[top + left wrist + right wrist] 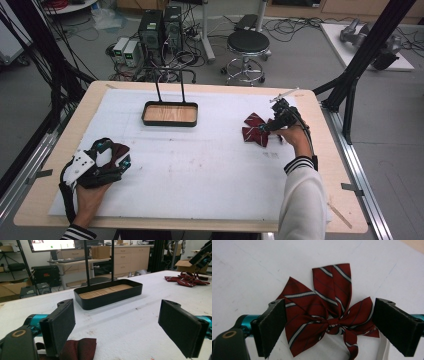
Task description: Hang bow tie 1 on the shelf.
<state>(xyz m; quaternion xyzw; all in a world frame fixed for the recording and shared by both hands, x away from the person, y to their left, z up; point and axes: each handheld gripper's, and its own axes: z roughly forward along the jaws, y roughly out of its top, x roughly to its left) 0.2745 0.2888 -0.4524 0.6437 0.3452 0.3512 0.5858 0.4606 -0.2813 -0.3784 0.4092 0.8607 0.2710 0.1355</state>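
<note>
1. The right hand-held gripper [329, 325] hangs over the striped bow tie [325, 312] with its jaws spread wide, one on each side of the bow, not yet pinching it. In the high view the bow tie [255, 129] lies flat on the white mat toward 3 o'clock on the counter [320, 165], well apart from the black tray [170, 114] at 12 o'clock.

2. The left hand-held gripper [117, 327] is also wide and holds nothing. It rests near 8 o'clock, with a dark red cloth piece [80, 347] lying just under its left jaw.

3. Risk: if the right jaws close where they stand, they may catch only the soft wing tips and not the knot. The bow would then fold, sag or slide out on the lift.

4. Risk: the white strap [384, 350] trails beside the right jaw. Caught by the pad, it could drag or snag the bow on the mat.

5. Risk: the tray has a tall handle [170, 85], which a carried bow or its loose tails could brush on the way in.

6. Risk: moving the left hand-held gripper may shove the cloth piece under it.

7. No brand, label or writing can be read. The monitor in the left gripper view is too blurred.
</note>
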